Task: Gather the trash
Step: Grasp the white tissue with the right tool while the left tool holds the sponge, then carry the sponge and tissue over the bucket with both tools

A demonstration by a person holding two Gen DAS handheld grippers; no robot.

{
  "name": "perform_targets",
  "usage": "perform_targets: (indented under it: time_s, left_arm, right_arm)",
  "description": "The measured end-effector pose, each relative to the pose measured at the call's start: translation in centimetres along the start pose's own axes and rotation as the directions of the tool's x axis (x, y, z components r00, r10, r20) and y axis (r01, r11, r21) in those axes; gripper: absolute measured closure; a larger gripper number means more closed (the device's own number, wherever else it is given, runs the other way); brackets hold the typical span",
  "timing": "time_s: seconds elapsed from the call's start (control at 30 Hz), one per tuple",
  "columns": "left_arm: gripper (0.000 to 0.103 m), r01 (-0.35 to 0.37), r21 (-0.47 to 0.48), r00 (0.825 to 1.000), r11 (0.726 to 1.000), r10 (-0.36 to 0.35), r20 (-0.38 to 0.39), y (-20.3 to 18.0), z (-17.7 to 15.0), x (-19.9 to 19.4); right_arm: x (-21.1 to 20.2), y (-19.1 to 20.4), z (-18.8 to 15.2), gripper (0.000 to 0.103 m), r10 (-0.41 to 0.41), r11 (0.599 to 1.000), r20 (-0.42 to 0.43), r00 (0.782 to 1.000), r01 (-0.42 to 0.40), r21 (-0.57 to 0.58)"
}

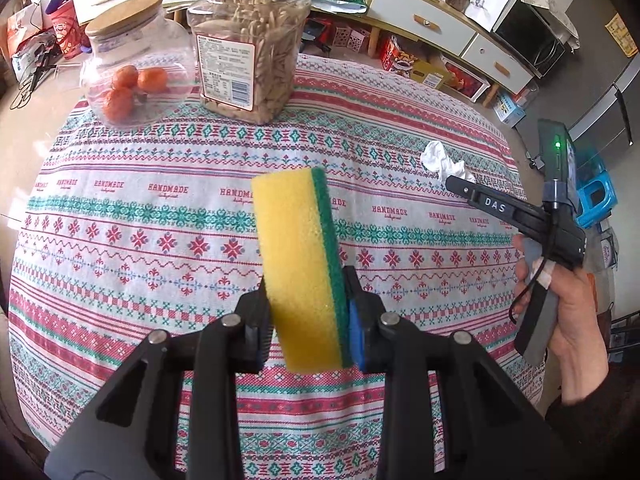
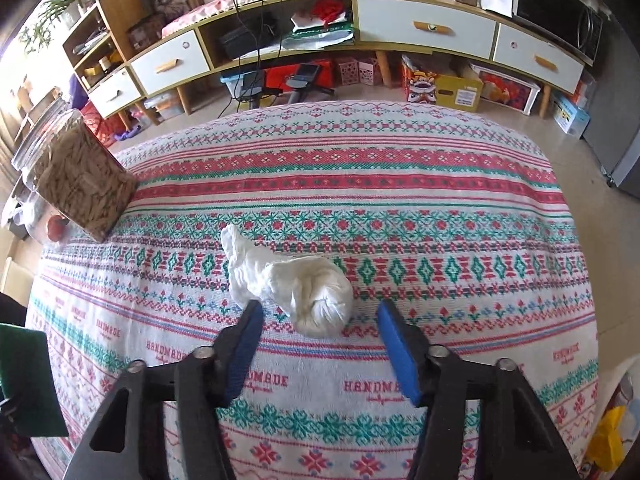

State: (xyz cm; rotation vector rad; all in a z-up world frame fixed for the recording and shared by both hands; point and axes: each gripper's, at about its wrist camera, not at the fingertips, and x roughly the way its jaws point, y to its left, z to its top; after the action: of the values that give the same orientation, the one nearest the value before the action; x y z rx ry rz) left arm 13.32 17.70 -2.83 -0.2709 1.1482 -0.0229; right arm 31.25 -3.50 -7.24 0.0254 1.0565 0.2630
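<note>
Spongy yellow-green block [image 1: 301,268] clamped in left gripper [image 1: 306,312]; right gripper [image 2: 320,320] spread before crumpled white tissue [image 2: 288,280].

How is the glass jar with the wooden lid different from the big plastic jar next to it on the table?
The glass jar is round and low, while the plastic jar is taller with squarer sides. The glass jar holds a few small orange fruits and is mostly empty; the plastic jar is packed with pale seeds. The glass jar has a flat wooden lid; the plastic jar bears a printed label. Both are clear and stand upright on the patterned tablecloth.
</note>
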Motion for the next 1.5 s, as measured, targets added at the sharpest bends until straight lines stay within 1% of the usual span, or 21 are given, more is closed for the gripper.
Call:
perform_targets:
  time_s: [0.03,0.07,0.13,0.2,0.37,0.53,0.6,0.7,0.9,0.97,1.2,1.4,1.5]
  left_arm:
    - [0.07,0.002,0.0,1.0,1.0,-0.002,-0.001,0.0,0.0,0.0]
    - [0.07,0.005,-0.001,1.0,1.0,-0.005,-0.001,-0.1,0.0,-0.1]
    - [0.07,0.012,0.001,1.0,1.0,-0.012,0.0,-0.5,0.1,-0.1]
    - [0.07,0.018,0.006,1.0,1.0,-0.018,0.005,-0.8,0.0,-0.4]
    - [0.07,0.026,0.017,1.0,1.0,-0.026,0.007,-1.8,-0.2,-0.5]
    - [0.07,0.038,0.044,0.999,0.998,-0.038,0.004,-3.2,-0.6,-0.5]
    - [0.07,0.04,0.059,0.999,0.997,-0.04,0.003,-3.8,-0.7,-0.4]
    - [0.07,0.034,0.075,0.999,0.997,-0.034,0.004,-4.7,-0.7,-0.1]
    - [0.07,0.055,0.096,0.998,0.994,-0.055,-0.003,-6.5,-1.3,0.0]
    - [0.07,0.062,0.106,0.998,0.992,-0.061,-0.005,-7.3,-1.6,0.0]
    - [0.07,0.069,0.16,0.998,0.985,-0.068,-0.009,-10.5,-3.0,0.3]
    - [0.07,0.121,0.196,0.993,0.973,-0.118,-0.031,-14.0,-4.5,0.9]
    - [0.07,0.141,0.215,0.99,0.966,-0.137,-0.032,-16.1,-5.4,1.2]
  right_arm:
    - [0.2,0.0,-0.1,0.074,0.003,1.0,0.0,1.0,-0.003,0.001]
    - [0.2,0.0,-0.2,0.075,0.004,1.0,0.006,1.0,-0.004,0.001]
    - [-0.1,0.0,-0.5,0.077,0.032,0.999,0.014,0.999,-0.032,-0.003]
    - [-0.7,0.2,-0.7,0.078,0.045,0.999,0.016,0.999,-0.044,-0.025]
    - [-3.0,0.3,-1.8,0.078,0.043,0.997,0.024,0.999,-0.041,-0.06]
    - [-5.5,-1.0,-3.4,0.078,0.017,0.998,0.019,1.0,-0.016,-0.057]
    - [-6.6,-1.8,-4.6,0.078,0.004,0.998,0.011,1.0,-0.004,-0.057]
    - [-8.3,-3.2,-6.5,0.078,-0.015,0.999,-0.011,1.0,0.015,-0.037]
    - [-11.4,-6.0,-9.3,0.078,-0.008,1.0,-0.033,0.999,0.009,0.014]
    - [-12.4,-7.0,-10.3,0.078,-0.016,1.0,-0.052,0.999,0.017,0.024]
    - [-15.2,-10.5,-12.3,0.078,-0.033,0.997,-0.054,0.998,0.036,0.062]
    - [-17.6,-15.7,-13.9,0.078,-0.061,0.99,-0.045,0.997,0.066,0.123]
    - [-18.7,-19.0,-14.7,0.078,-0.076,0.982,-0.034,0.997,0.081,0.171]
